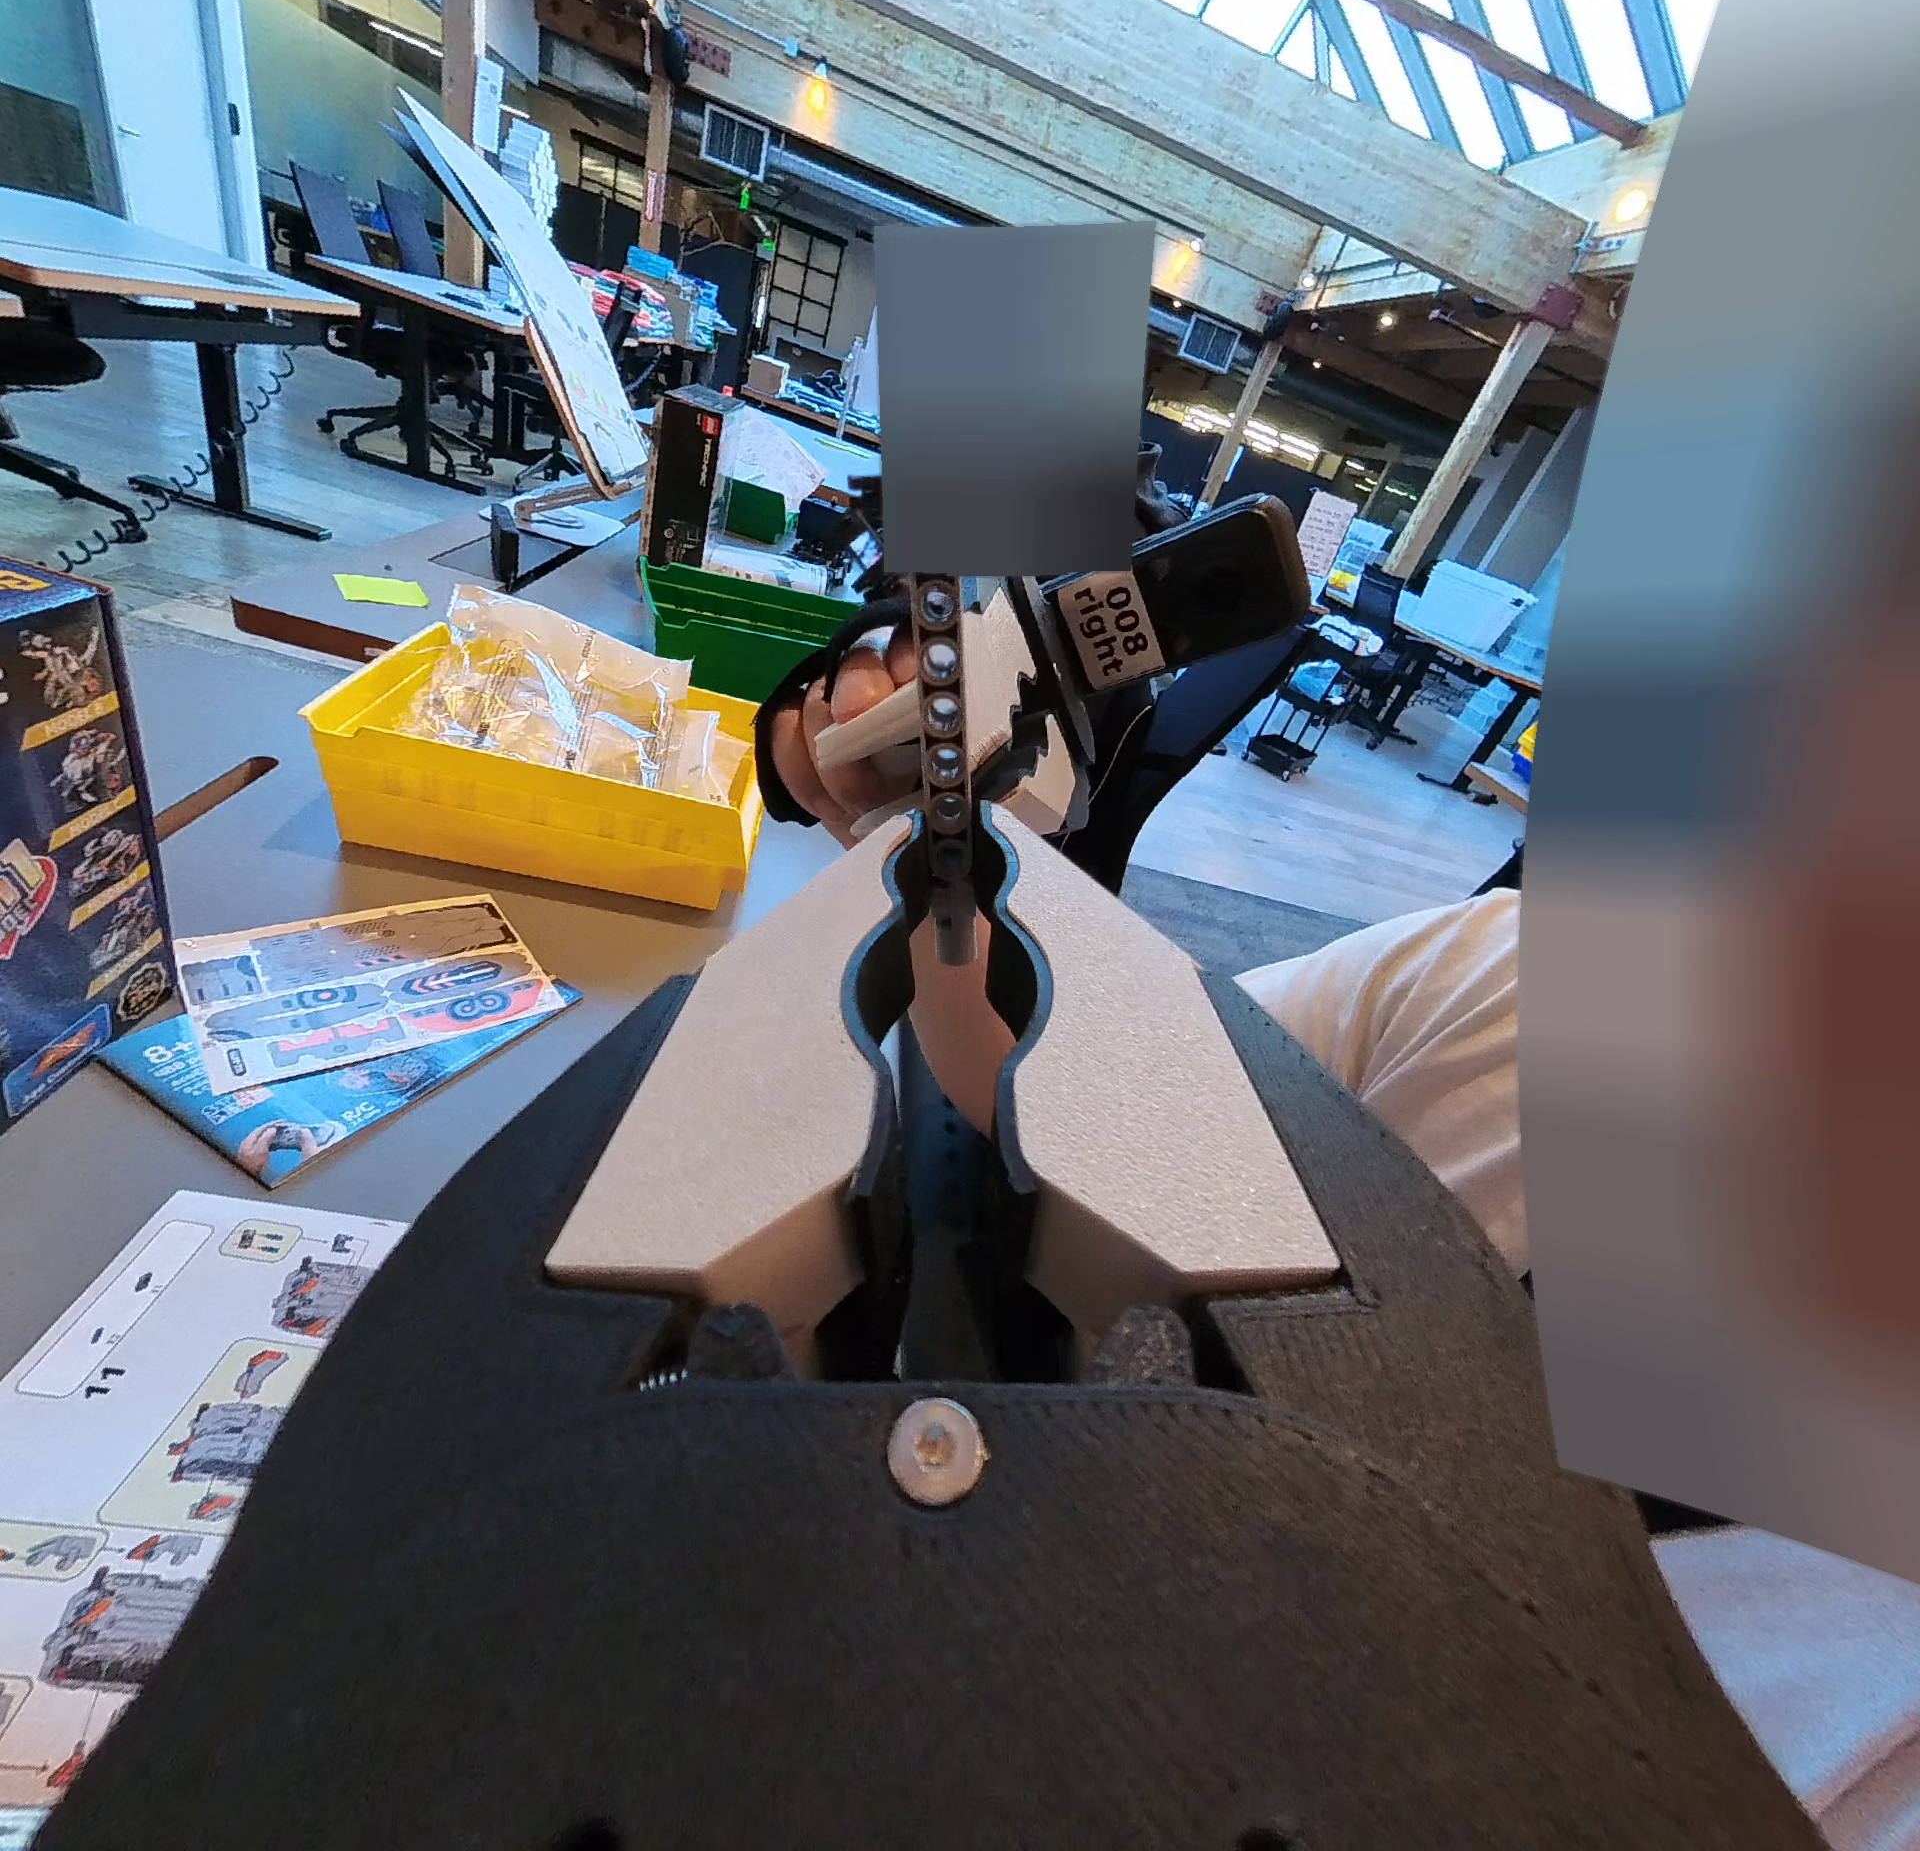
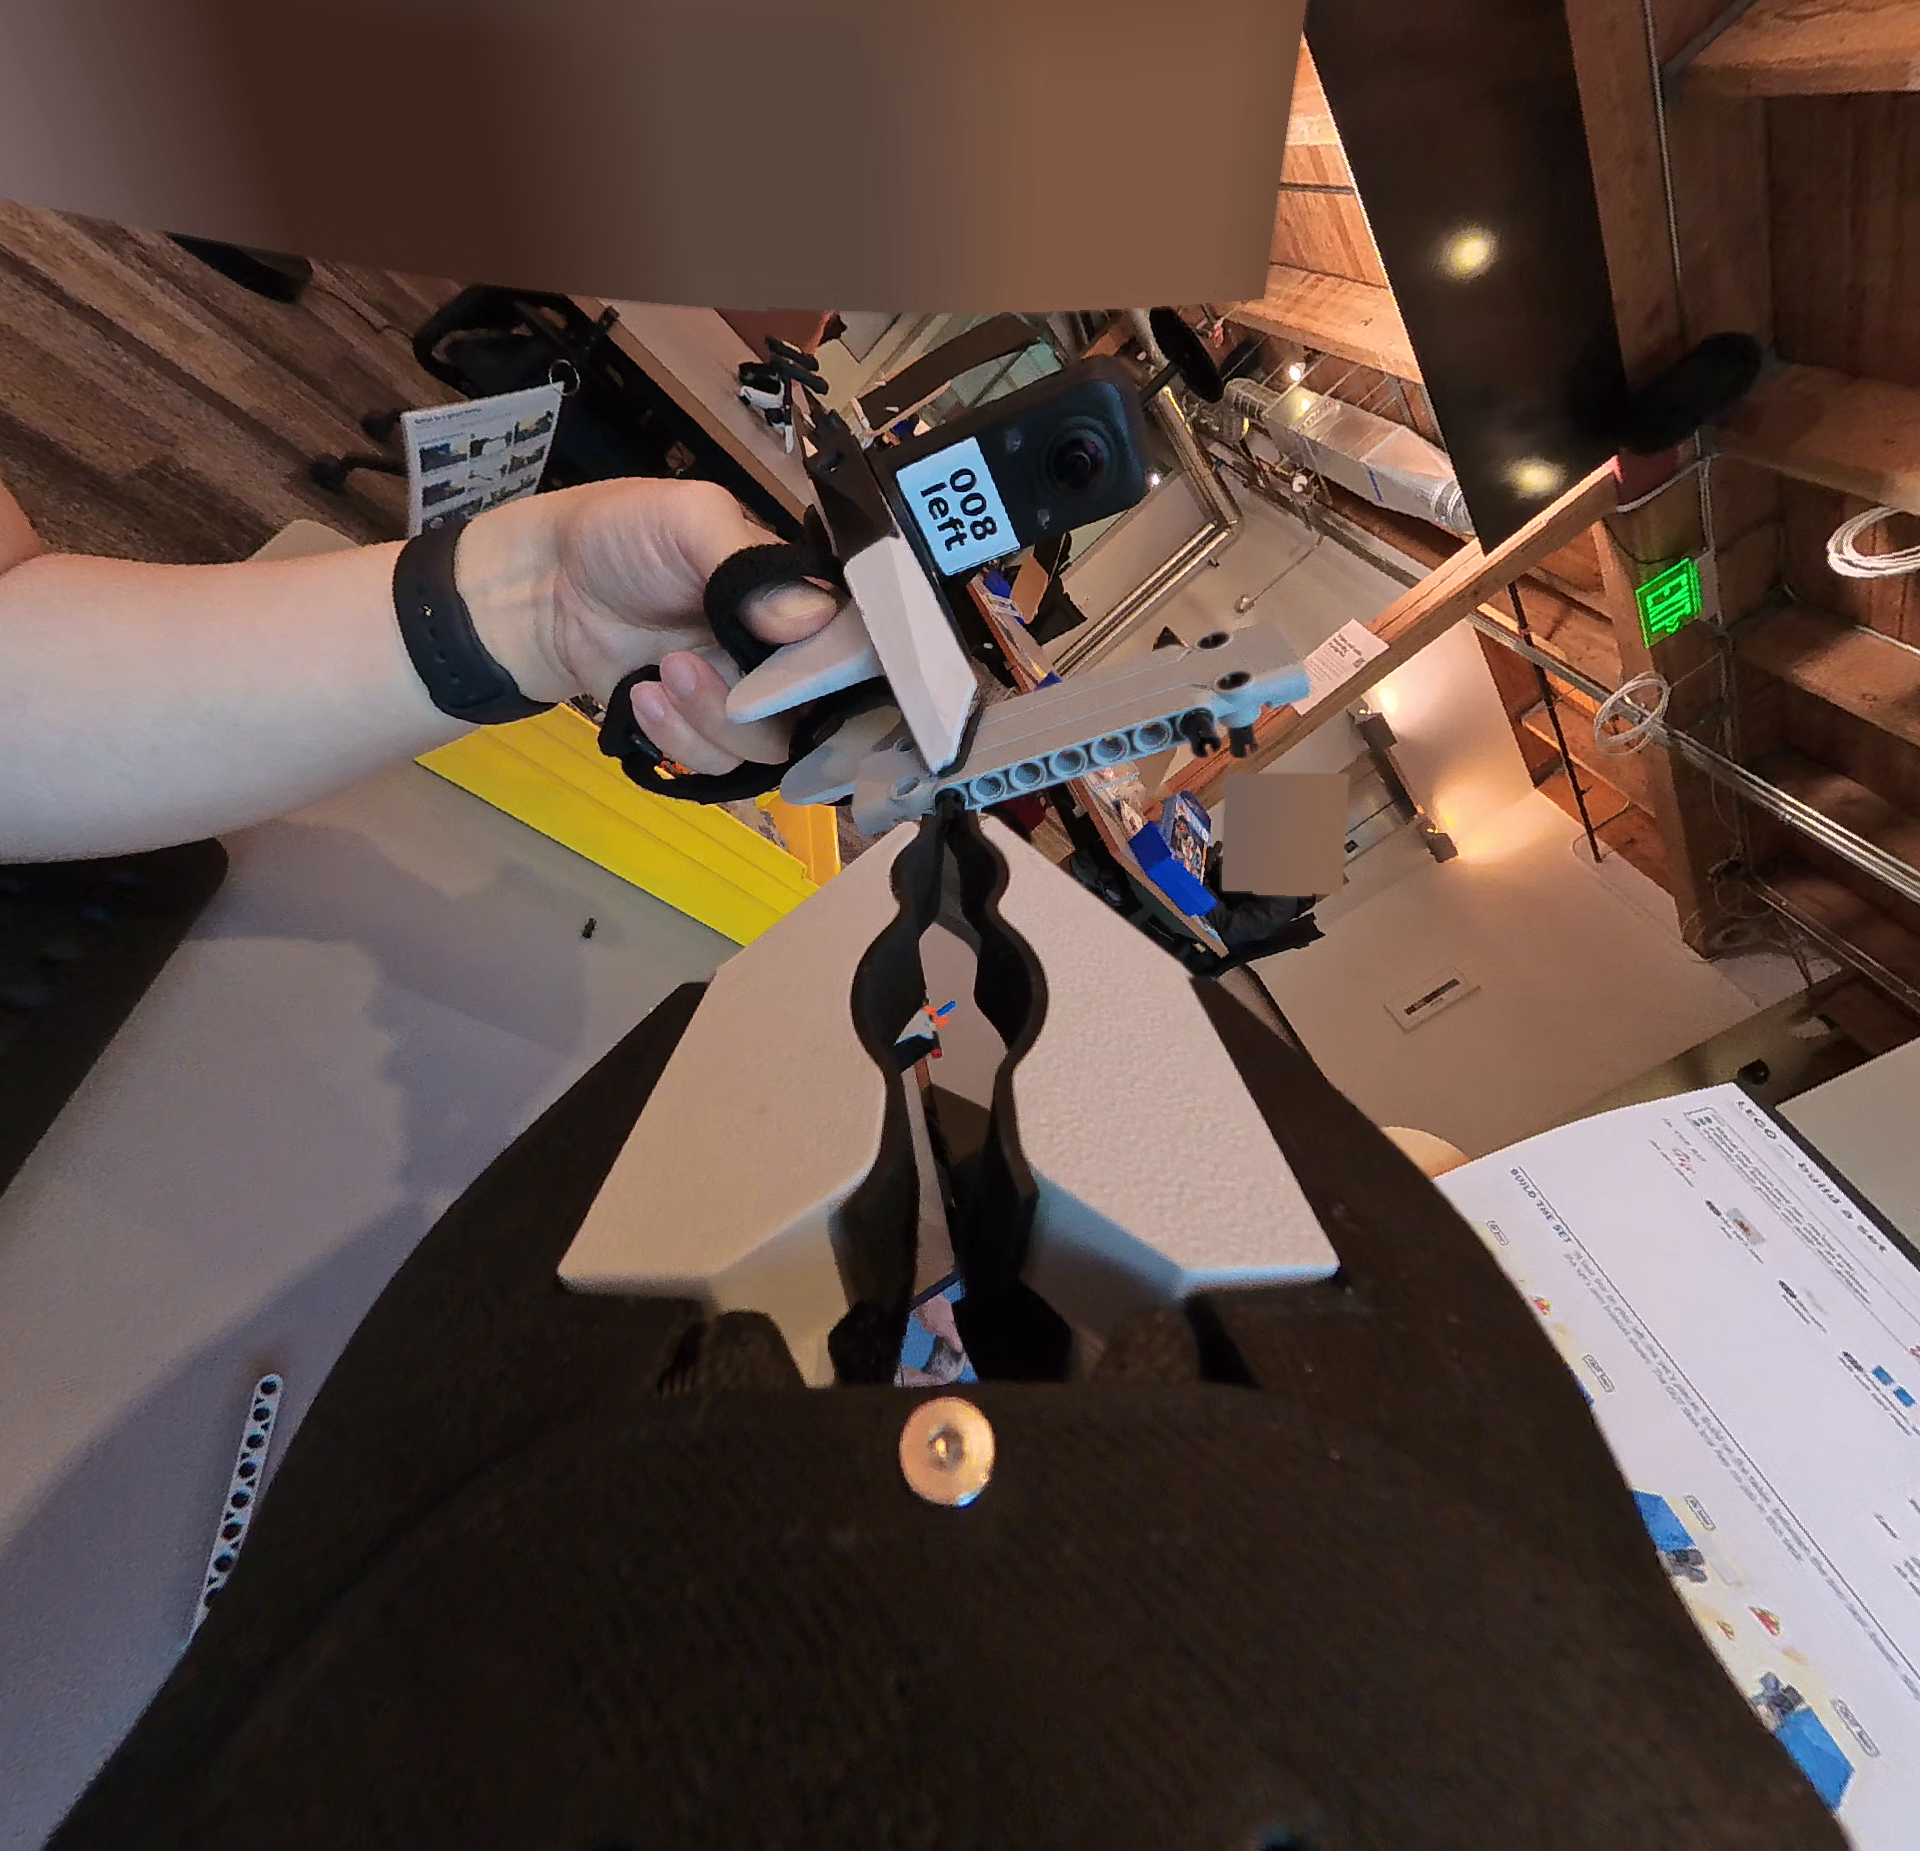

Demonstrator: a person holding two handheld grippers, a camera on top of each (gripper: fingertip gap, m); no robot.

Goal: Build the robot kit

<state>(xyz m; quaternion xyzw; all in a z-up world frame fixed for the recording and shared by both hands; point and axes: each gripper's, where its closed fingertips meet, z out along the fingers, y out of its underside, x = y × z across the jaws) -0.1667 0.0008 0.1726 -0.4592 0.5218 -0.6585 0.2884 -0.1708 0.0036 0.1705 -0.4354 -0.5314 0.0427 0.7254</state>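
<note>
My left gripper (image 1: 945,866) clamped a long grey holed plastic beam (image 1: 943,752), while my right gripper (image 2: 951,814) pinched shut at its lower edge.

Matt grey plastic beam (image 1: 943,721); glossy yellow bin (image 1: 540,814).

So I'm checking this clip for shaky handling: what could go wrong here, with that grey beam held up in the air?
1. The left hand-held gripper pinches the grey holed beam only near one end, so it might pivot or slip.
2. The right hand-held gripper seems to hold a small dark pin at its tips against the beam; it could drop onto the table.
3. Both are raised well above the yellow bin, so a dropped part may bounce away.
</note>
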